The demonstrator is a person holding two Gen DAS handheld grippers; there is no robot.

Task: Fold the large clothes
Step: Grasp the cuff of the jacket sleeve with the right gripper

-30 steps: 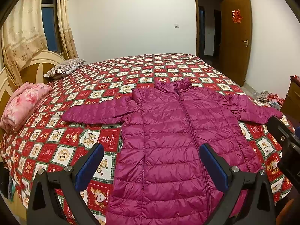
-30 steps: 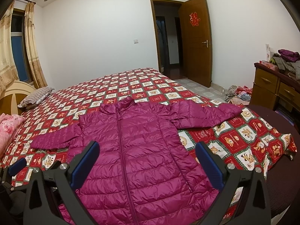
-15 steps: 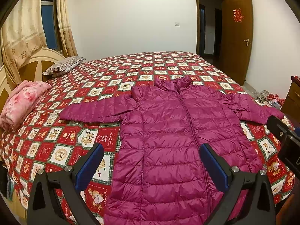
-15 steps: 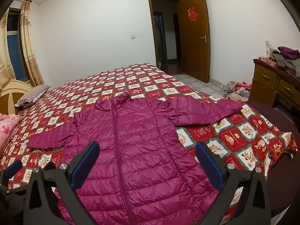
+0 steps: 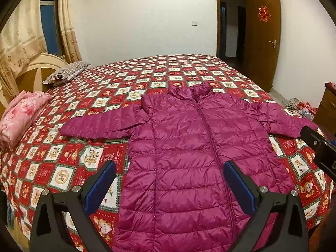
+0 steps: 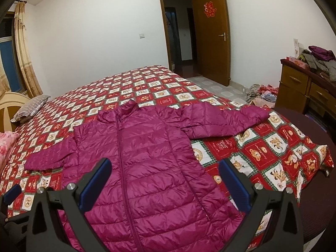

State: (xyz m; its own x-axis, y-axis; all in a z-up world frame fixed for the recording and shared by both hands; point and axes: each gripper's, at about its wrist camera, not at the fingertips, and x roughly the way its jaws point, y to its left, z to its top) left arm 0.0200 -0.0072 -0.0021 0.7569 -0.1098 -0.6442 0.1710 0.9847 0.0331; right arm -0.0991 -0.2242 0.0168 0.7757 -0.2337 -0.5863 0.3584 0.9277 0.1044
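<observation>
Patchwork bedspread (image 5: 88,96) bearing a flat, zipped magenta jacket (image 5: 189,147); left gripper (image 5: 170,184) and right gripper (image 6: 166,182) hover above its hem, fingers wide apart, empty.

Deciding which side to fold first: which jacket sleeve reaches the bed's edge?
The sleeve on the right gripper's side: its cuff lies by the quilt's edge, while the other sleeve lies well inside.
</observation>
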